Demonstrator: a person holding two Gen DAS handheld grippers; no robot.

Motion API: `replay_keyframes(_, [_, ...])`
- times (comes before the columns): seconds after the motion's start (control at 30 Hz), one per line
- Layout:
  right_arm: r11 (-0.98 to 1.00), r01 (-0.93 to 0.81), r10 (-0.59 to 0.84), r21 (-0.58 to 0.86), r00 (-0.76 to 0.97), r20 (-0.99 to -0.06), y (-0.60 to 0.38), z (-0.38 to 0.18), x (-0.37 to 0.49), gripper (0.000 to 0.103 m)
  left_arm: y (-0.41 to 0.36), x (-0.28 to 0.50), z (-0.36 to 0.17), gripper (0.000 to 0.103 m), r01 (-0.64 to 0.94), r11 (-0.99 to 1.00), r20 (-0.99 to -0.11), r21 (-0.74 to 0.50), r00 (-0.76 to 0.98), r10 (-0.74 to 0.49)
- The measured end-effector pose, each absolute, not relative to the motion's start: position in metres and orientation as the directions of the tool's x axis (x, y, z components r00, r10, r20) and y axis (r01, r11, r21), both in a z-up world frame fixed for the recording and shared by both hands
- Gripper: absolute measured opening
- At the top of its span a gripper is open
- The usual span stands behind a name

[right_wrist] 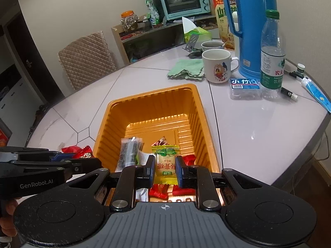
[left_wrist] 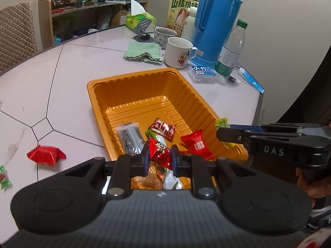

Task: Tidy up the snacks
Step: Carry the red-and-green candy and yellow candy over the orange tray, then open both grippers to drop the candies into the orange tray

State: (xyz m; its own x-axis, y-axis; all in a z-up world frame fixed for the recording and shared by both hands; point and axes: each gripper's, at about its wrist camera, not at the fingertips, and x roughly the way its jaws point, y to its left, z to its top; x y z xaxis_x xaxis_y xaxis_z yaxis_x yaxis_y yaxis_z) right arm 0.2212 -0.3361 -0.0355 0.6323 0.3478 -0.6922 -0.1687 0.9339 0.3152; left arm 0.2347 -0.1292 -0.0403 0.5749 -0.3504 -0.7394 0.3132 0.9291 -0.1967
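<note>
Orange tray [left_wrist: 132,82] on table [left_wrist: 82,62]; white mug [left_wrist: 179,51] at 12 o'clock, loose red packet [left_wrist: 46,155] at 9 o'clock. Left gripper [left_wrist: 160,158] clamped on red candy [left_wrist: 158,152]; right gripper [right_wrist: 165,170] clamped on yellow candy [right_wrist: 165,161], both over tray's near end

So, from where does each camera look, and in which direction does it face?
Left wrist: on the left gripper, looking down at the orange tray; the jaws hold a red candy; the right gripper and a hand show.
Right wrist: on the right gripper, same direction, holding a yellow candy; the left gripper shows.
Shared: tray, white mug, blue thermos.
</note>
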Motion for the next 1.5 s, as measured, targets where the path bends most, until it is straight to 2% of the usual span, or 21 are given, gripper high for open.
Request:
replay_keyframes(0.8, [0.930, -0.186, 0.361, 0.317, 0.628, -0.689, -0.340, -0.061, 0.298, 0.021, -0.160, 0.320, -0.062, 0.018, 0.306, 0.941, -0.762, -0.144, 0.573, -0.303])
replay_keyframes(1.5, [0.929, -0.186, 0.364, 0.320, 0.620, -0.695, -0.340, -0.065, 0.310, 0.021, -0.132, 0.329, -0.060, 0.024, 0.223, 0.960, -0.774, -0.168, 0.574, -0.268])
